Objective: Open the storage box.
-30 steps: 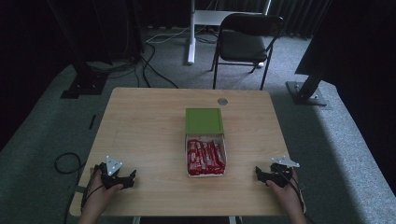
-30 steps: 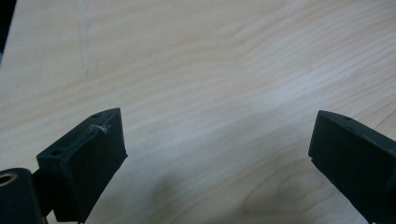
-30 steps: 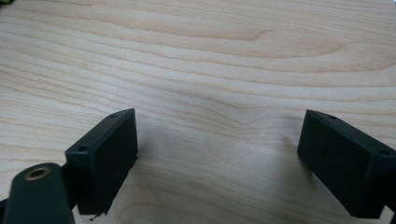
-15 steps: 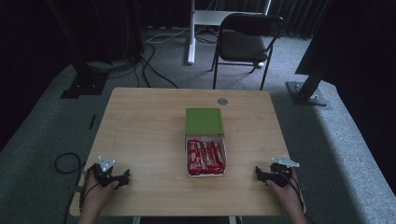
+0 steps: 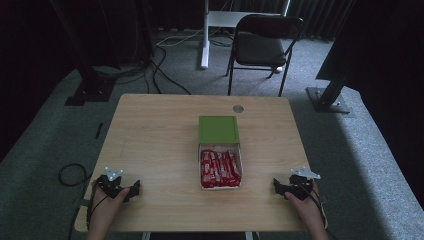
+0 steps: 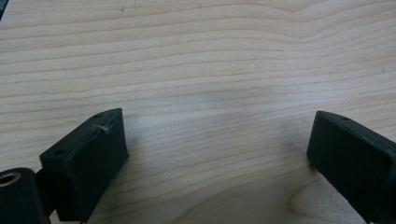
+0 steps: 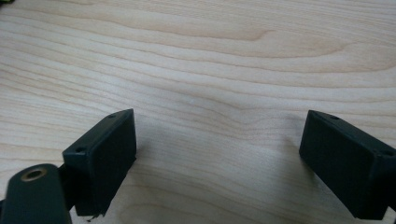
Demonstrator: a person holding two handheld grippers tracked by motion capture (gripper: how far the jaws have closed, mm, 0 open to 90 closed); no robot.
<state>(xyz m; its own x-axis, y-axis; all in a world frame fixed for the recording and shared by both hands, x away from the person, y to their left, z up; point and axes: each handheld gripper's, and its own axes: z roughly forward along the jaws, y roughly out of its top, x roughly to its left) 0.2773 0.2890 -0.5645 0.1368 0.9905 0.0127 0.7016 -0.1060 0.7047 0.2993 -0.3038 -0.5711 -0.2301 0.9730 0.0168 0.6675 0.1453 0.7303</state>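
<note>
Dim grey carpet and dark stands ring the pale wooden desk [image 5: 150, 140] where I work. My left tongs [image 5: 131, 190] rest low on the wood near the front edge, well to the left of the white box [image 5: 239, 161], and the left gripper view shows their jaws spread wide with nothing but bare grain between them. My right tongs [image 5: 278, 187] sit just as low, to the right of the box and somewhat nearer to it, jaws likewise parted and empty in the right gripper view. Between the two lies that open box, packed with red wrapped bars [image 5: 220, 167] laid side by side; its green lid [image 5: 218, 129] lies flat, touching the box's far end. Beyond the lid a small grey disc [image 5: 238, 108] sits near the desk's far edge, and behind that a folding chair [image 5: 262, 42]. I judge the work is with the box and its lid, neither yet touched. To do it well, I should bring one pair in to steady the box wall while the other takes the lid by its edge, jaws kept level.
</note>
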